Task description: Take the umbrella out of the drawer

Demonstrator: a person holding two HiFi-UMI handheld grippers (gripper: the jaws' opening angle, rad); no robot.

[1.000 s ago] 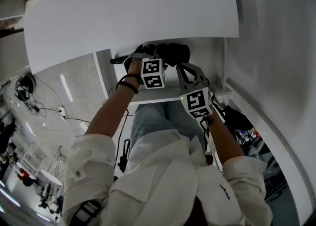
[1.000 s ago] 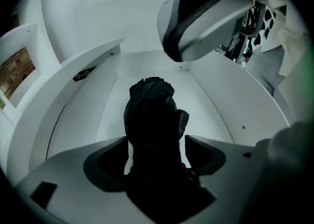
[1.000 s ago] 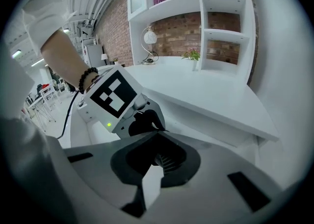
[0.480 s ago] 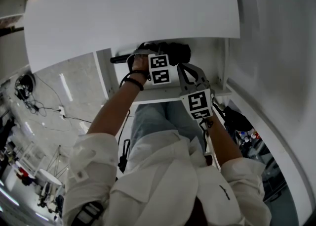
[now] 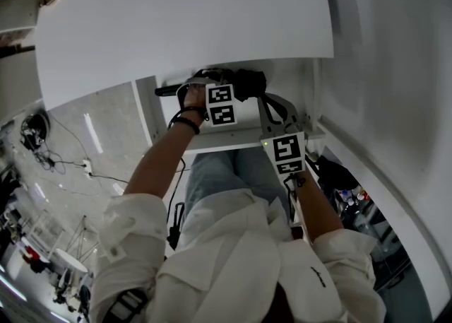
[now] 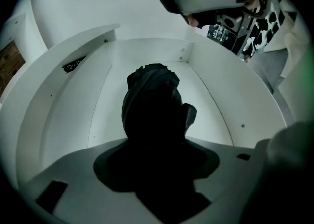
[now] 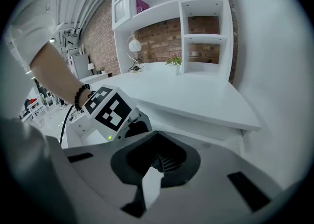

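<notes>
Under the white desk (image 5: 176, 25) the drawer (image 6: 68, 115) stands open, with a black umbrella (image 6: 149, 100) lying inside. Your left gripper (image 5: 205, 83) is closing, the umbrella between its jaws. Your right gripper (image 7: 157, 159) hangs just right of it, jaws together, empty.

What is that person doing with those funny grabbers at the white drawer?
A person is getting a black umbrella out of an open white drawer. The left gripper is down over the umbrella, and its fingers are closing around it. The right gripper waits empty by the drawer's front. The umbrella lies in the drawer, not lifted yet.
</notes>
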